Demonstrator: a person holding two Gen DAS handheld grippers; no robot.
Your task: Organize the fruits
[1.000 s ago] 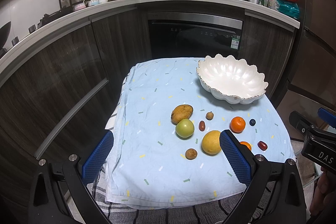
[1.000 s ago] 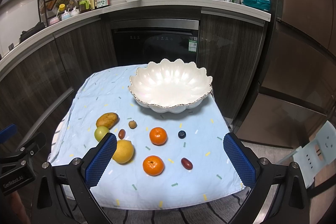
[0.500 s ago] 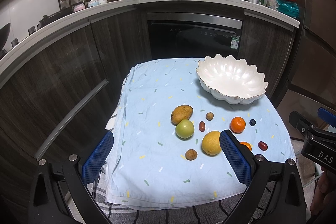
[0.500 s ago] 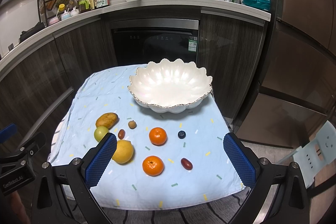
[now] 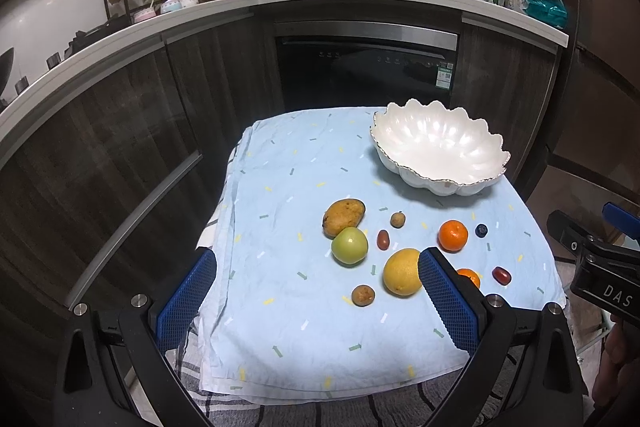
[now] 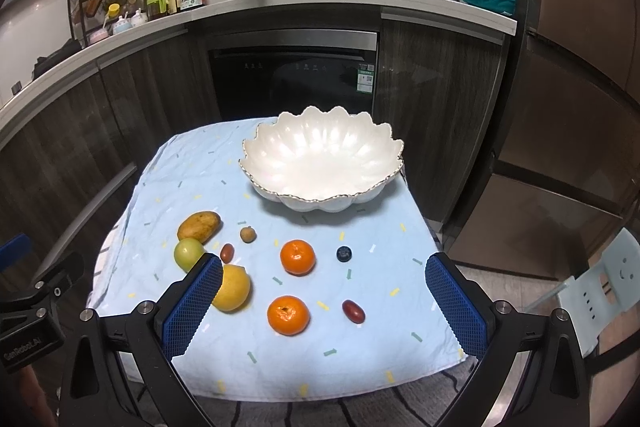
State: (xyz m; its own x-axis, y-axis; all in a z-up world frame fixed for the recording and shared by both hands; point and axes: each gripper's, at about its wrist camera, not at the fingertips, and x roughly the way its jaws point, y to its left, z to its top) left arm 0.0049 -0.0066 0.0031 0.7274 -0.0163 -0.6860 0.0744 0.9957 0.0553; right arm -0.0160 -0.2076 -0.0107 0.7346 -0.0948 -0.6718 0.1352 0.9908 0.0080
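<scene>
Both spread wide, left gripper and right gripper, poised over loose fruit (bowl empty, awaiting).

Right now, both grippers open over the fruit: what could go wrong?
1. The mango and apple touch; grabbing one may shove the other.
2. The blueberry and date are small and may slip the pads.
3. The bowl sits near the cloth edge; a bump could tip it.

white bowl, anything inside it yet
Nothing shows inside the white bowl; its visible inner surface is bare. The near rim hides a strip of the bottom. All the fruit, like the mango, lies on the cloth.
</scene>
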